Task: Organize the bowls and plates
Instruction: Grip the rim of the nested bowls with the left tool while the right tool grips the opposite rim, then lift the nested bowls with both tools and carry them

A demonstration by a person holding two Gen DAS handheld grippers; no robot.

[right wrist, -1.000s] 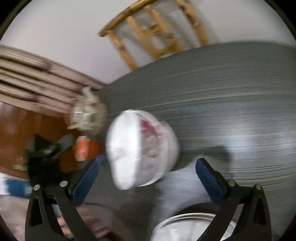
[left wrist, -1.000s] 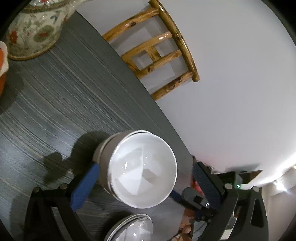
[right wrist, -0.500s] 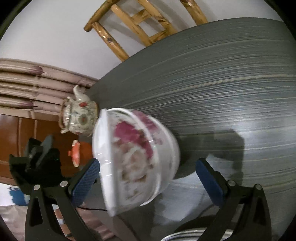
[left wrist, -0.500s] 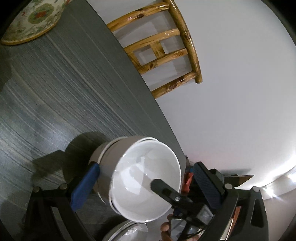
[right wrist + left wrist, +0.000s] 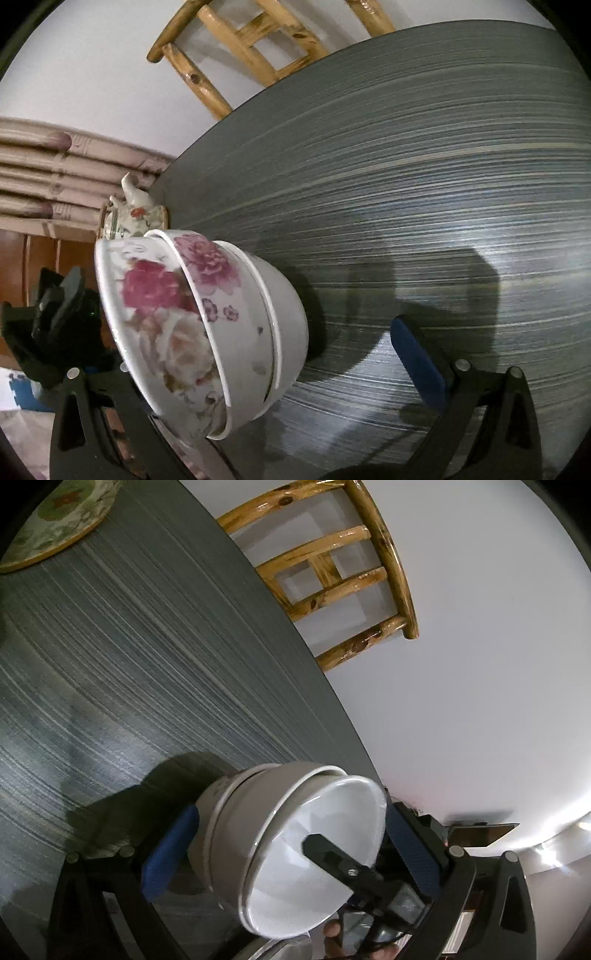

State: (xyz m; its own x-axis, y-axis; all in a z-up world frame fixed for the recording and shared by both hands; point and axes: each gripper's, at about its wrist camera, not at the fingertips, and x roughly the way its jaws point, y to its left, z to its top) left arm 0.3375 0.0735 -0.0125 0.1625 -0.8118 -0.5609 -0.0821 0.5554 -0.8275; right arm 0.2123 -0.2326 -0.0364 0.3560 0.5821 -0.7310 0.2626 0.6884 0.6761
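Note:
A stack of two or three nested white bowls with pink flower prints (image 5: 199, 325) sits on the dark grey table (image 5: 406, 184). In the left wrist view the stack (image 5: 295, 842) lies between the blue pads of my left gripper (image 5: 284, 849), whose jaws are wide and closely flank it. One black finger (image 5: 340, 860) of my right gripper reaches inside the top bowl. In the right wrist view my right gripper (image 5: 258, 354) is open, its right pad (image 5: 417, 362) apart from the bowls and its left finger hidden behind them.
A wooden chair (image 5: 332, 568) stands at the table's far edge. A floral teapot (image 5: 133, 218) stands behind the bowls, and its base (image 5: 55, 524) shows at the left wrist view's top left. A glass rim (image 5: 284, 949) lies near the bottom.
Both grippers have closed in on the bowl stack, which now looms larger. The right finger has entered the top bowl. The teapot has slid toward the frame's edge.

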